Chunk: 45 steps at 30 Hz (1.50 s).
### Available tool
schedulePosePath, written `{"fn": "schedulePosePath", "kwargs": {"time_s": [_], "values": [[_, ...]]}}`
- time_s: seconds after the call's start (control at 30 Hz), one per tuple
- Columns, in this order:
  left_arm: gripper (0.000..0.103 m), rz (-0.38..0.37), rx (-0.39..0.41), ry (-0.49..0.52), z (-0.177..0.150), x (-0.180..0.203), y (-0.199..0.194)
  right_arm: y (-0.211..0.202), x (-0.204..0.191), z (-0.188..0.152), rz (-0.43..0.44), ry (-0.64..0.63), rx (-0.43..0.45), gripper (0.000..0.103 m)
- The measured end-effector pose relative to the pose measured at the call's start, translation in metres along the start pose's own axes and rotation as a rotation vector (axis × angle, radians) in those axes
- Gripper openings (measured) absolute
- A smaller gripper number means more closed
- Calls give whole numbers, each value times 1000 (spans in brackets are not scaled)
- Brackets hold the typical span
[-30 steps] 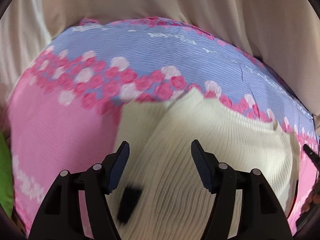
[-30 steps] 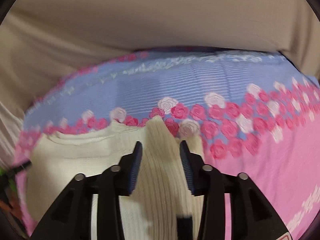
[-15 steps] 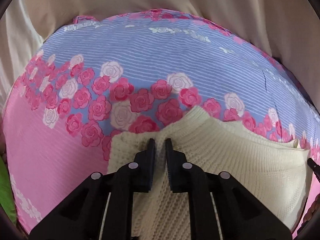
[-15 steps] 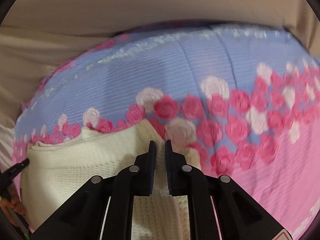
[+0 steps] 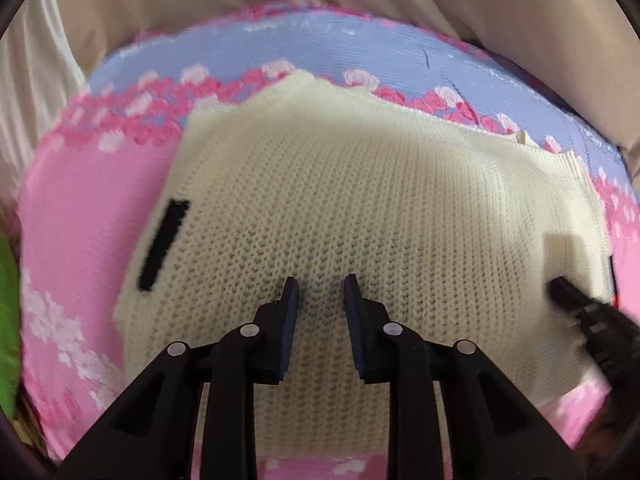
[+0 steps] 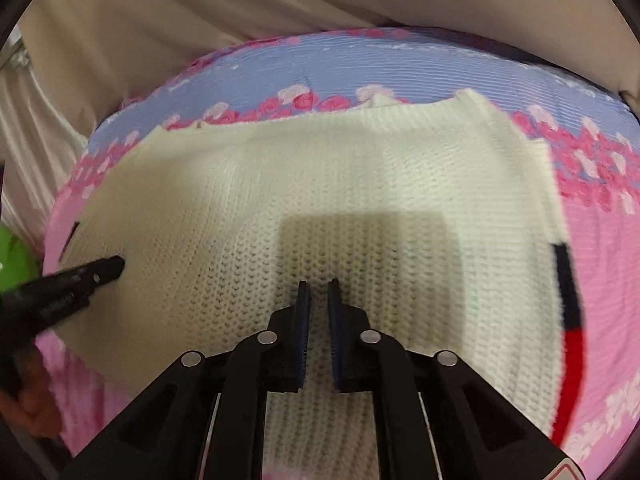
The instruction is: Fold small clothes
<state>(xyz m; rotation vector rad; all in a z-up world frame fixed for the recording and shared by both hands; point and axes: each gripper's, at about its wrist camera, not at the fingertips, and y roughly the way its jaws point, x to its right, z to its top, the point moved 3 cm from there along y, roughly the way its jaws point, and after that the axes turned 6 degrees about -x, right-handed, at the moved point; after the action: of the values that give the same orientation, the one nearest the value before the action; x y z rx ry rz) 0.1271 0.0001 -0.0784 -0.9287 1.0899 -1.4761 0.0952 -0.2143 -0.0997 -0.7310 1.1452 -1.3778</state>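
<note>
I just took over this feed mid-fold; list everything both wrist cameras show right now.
knit garment: one, cream, flat on the sheet under both grippers; black stripe at one edge, black and red stripe at the other
bed sheet: one, pink and blue with roses, beneath the garment
curtain: beige, behind the sheet
green thing: one, far left edge, unidentifiable
left gripper: black, jaws opening, nothing between them
right gripper: black, jaws closing, a narrow gap left, nothing between them

Open pink sheet [image 6: 608,264] around the flat cream sweater [image 6: 340,184]; beige drape [image 6: 200,12] beyond the far edge.
</note>
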Motion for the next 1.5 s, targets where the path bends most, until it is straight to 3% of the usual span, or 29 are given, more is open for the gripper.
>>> {"fn": "schedulePosePath", "kwargs": {"time_s": [0.07, 0.13, 0.17, 0.2, 0.23, 0.27, 0.37, 0.43, 0.6, 0.67, 0.7, 0.8, 0.87, 0.93, 1.0, 1.13, 1.27, 1.33, 1.43, 1.5], "values": [[24, -18, -19, -17, -3, -7, -4, -28, 12, -4, 1, 45, 50, 8], [25, -44, -23, -66, -5, -21, -9, -51, 36, -15, -66, 94, 92, 15], [28, -61, -23, -104, -9, -29, -13, -57, 53, -22, -85, 140, 99, 24], [41, -101, -16, -169, -14, -43, -19, -63, 67, -31, -92, 187, 104, 30], [49, -127, -5, -216, -19, -53, -24, -71, 86, -45, -101, 249, 103, 45], [48, -148, 11, -259, -24, -63, -27, -75, 100, -57, -107, 293, 99, 55], [48, -164, 31, -333, -44, -87, -30, -82, 132, -97, -91, 394, 76, 58], [48, -191, 35, -378, -54, -93, -30, -75, 142, -117, -20, 452, 53, 59], [49, -189, 104, -477, -66, -100, -45, -45, 137, -115, 113, 514, 18, 60], [58, -198, 120, -494, -69, -102, -50, -43, 128, -108, 117, 521, 40, 66], [65, -184, 90, -493, -70, -102, -45, -42, 126, -105, 130, 517, 37, 66], [63, -219, 11, -542, -76, -109, -22, -37, 123, -97, 144, 511, 21, 62], [44, -242, -47, -571, -75, -112, -5, -35, 122, -94, 184, 531, 4, 15], [19, -236, -79, -597, -75, -118, 1, -45, 124, -94, 203, 554, 29, 13], [15, -284, -101, -595, -73, -122, -5, -64, 124, -93, 182, 528, 56, 11], [12, -284, -107, -512, -81, -120, -35, -105, 126, -113, 136, 453, 49, 9], [12, -274, -192, -440, -114, -113, -47, -117, 131, -155, 79, 427, -40, 9], [13, -219, -233, -374, -133, -107, -44, -109, 133, -176, 75, 419, -101, 11], [15, -115, -175, -306, -140, -105, -60, -106, 137, -186, -14, 412, -145, 18], [18, -64, -45, -284, -120, -109, -92, -122, 141, -177, -37, 420, -89, 22]]}}
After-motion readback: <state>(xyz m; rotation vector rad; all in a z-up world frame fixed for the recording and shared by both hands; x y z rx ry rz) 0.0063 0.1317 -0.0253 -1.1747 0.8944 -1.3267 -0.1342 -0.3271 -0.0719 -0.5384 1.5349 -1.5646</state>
